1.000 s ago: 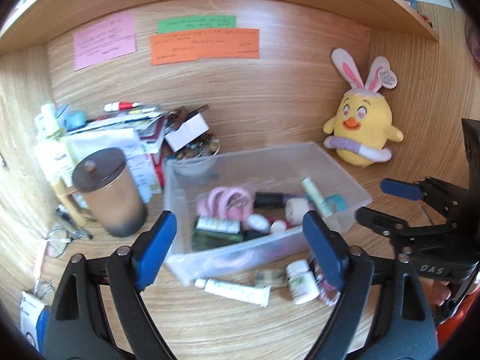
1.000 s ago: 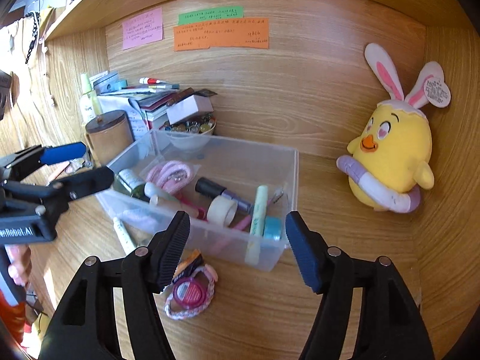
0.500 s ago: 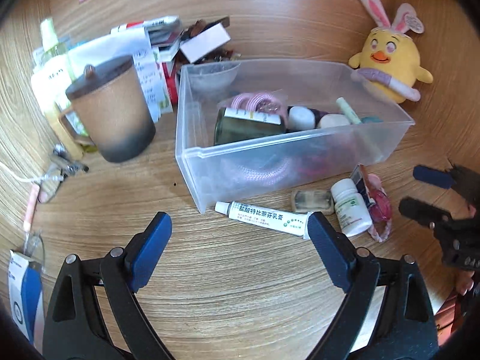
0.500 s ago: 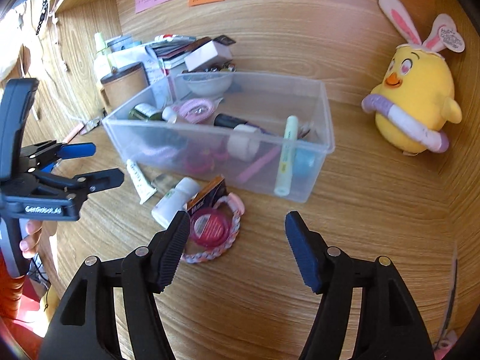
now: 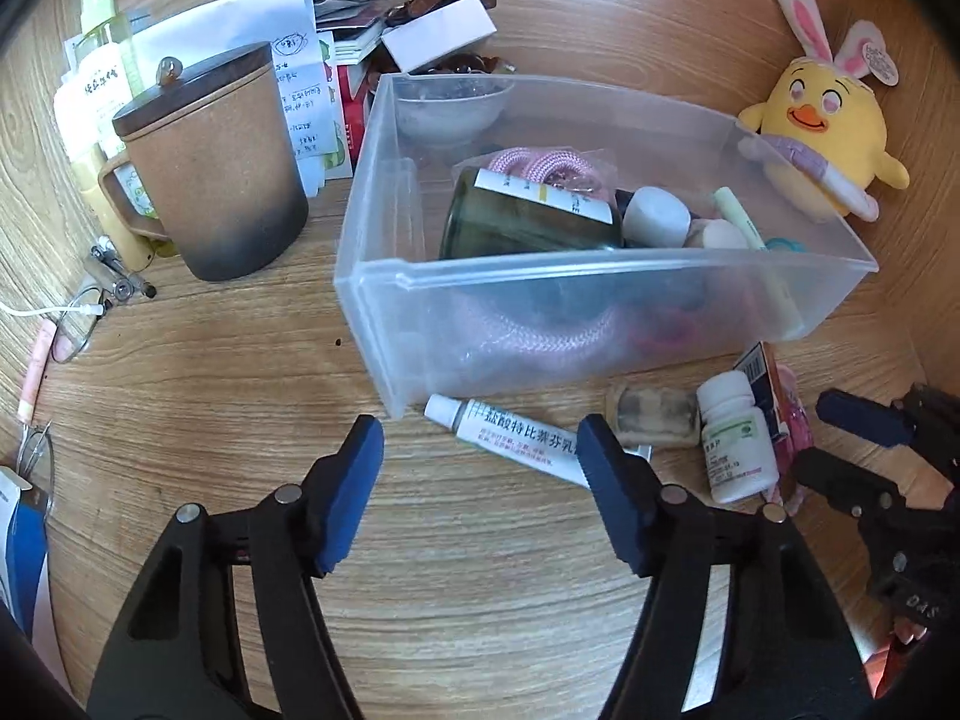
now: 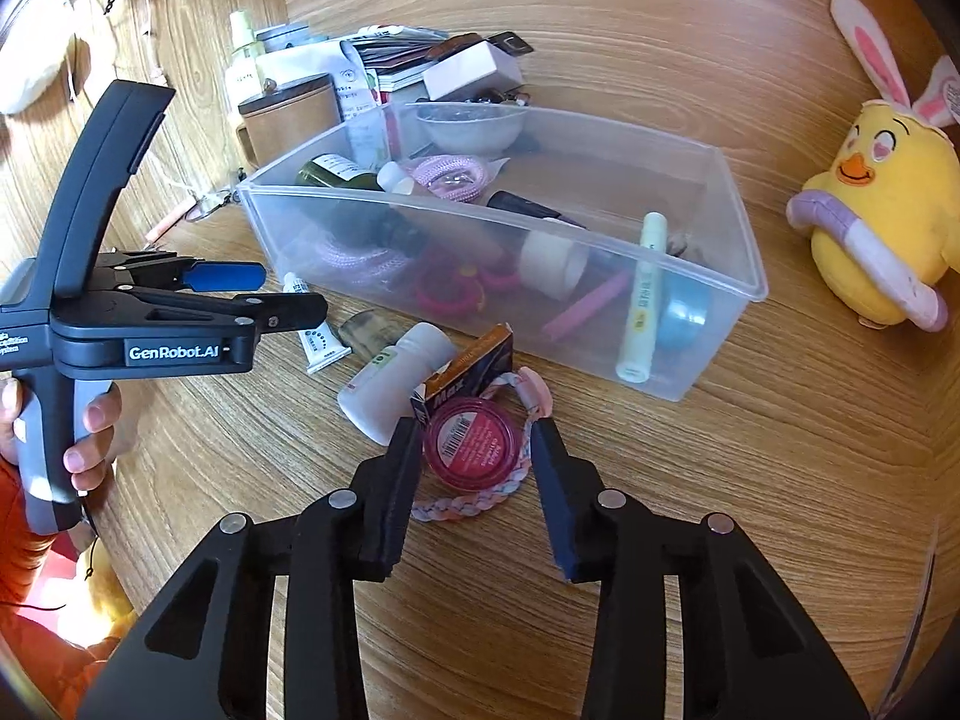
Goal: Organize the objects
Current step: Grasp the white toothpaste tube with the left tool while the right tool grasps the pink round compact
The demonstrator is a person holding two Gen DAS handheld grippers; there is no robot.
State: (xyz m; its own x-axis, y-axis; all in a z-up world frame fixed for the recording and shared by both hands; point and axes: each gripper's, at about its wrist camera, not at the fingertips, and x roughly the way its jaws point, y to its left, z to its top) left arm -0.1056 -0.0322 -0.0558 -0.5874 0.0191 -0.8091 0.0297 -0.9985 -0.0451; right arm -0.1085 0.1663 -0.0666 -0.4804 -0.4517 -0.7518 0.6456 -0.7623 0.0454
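Observation:
A clear plastic bin (image 5: 600, 267) (image 6: 480, 216) on the wooden desk holds a dark green bottle, pink cord, tape rolls and pens. In front of it lie a white ointment tube (image 5: 516, 435) (image 6: 315, 342), a white pill bottle (image 5: 735, 444) (image 6: 390, 384), a small orange-and-blue box (image 6: 474, 369), a pink round jar (image 6: 474, 444) and a braided bracelet (image 6: 462, 504). My left gripper (image 5: 480, 450) (image 6: 282, 294) hovers low over the tube, jaws closing, pads clear of it. My right gripper (image 6: 477, 444) (image 5: 819, 438) straddles the pink jar, jaws closing, with a sliver of gap left.
A brown lidded mug (image 5: 210, 162) stands left of the bin, with lotion bottles, papers and books (image 5: 360, 18) piled behind it. A yellow plush chick (image 5: 822, 132) (image 6: 882, 210) sits at the right. Glasses (image 5: 78, 324) lie at the left edge. A hand (image 6: 90, 432) holds the left gripper's handle.
Both grippers have sunk toward the desk and tipped downward. Their jaws have narrowed, the left pair around the tube, the right pair around the pink jar.

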